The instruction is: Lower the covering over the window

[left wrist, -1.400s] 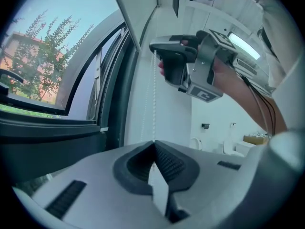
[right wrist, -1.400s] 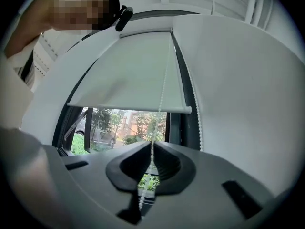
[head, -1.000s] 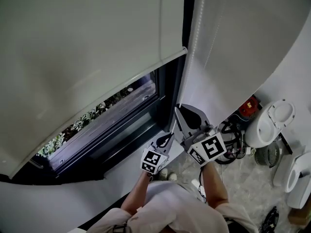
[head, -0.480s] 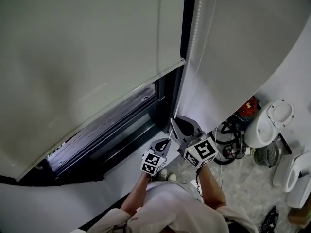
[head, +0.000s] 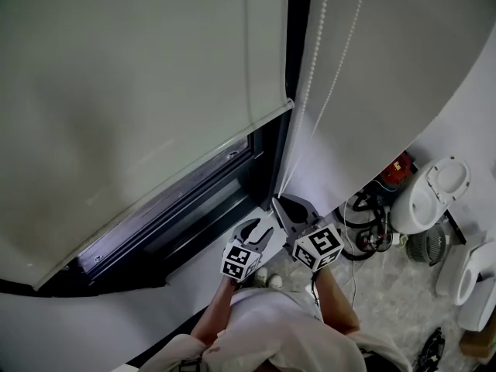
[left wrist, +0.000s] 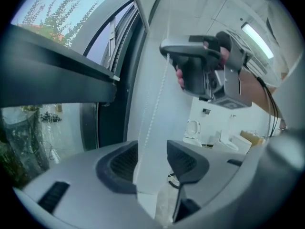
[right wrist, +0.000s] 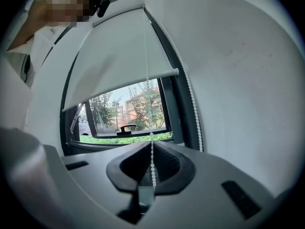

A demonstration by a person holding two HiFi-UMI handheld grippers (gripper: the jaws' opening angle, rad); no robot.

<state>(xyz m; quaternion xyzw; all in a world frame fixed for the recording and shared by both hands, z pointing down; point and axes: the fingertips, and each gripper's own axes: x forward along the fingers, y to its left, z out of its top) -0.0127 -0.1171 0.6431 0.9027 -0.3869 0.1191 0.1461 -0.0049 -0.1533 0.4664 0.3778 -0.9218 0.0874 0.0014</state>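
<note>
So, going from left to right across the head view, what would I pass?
roller blind → dark window frame → bead chain → toilet

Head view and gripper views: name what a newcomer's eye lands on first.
The pale roller blind fills most of the head view, leaving a dark strip of window below it. Bottom centre, the right gripper is shut on the bead chain, while the jaws of the left gripper are opening with the chain loose between them.
</note>
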